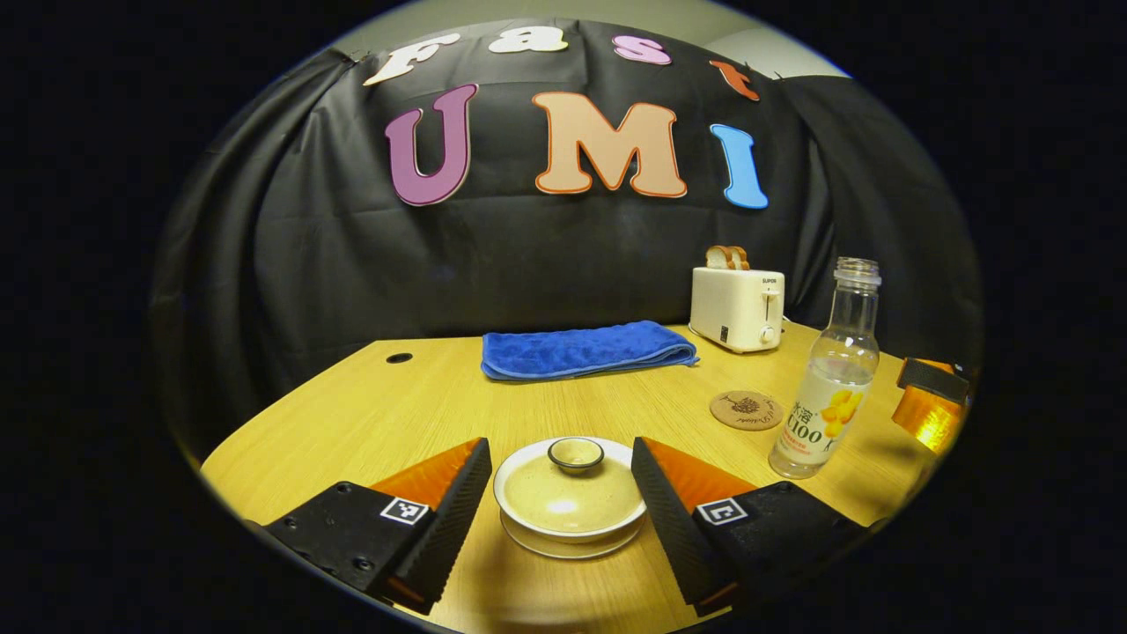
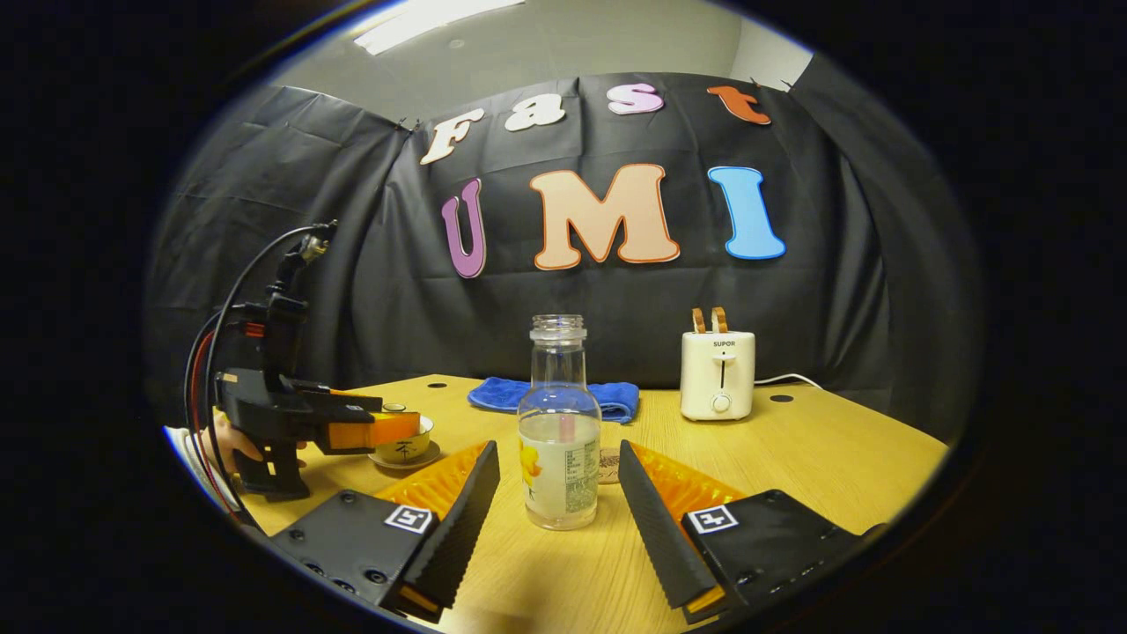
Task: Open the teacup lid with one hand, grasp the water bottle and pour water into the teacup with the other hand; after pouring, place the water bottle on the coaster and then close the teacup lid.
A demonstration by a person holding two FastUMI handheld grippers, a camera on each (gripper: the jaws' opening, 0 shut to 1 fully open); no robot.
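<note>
A cream teacup [image 1: 568, 519] on a saucer stands at the table's near edge, its lid [image 1: 572, 489] in place with a small round knob [image 1: 576, 454]. My left gripper [image 1: 560, 497] is open, one finger on each side of the cup, apart from it. An uncapped clear water bottle [image 1: 828, 387], part full, stands to the right with a round cork coaster [image 1: 746, 410] beside it. In the right gripper view the bottle [image 2: 558, 431] stands upright between the fingers of my open right gripper [image 2: 558, 493], untouched. The left gripper [image 2: 352, 430] hangs by the teacup [image 2: 407, 447] at far left.
A folded blue towel [image 1: 585, 350] lies at the back of the wooden table [image 1: 423, 396]. A white toaster [image 1: 738, 306] with bread slices stands at the back right. The coaster [image 2: 607, 465] peeks out behind the bottle in the right gripper view. A hand [image 2: 224, 440] holds the left gripper.
</note>
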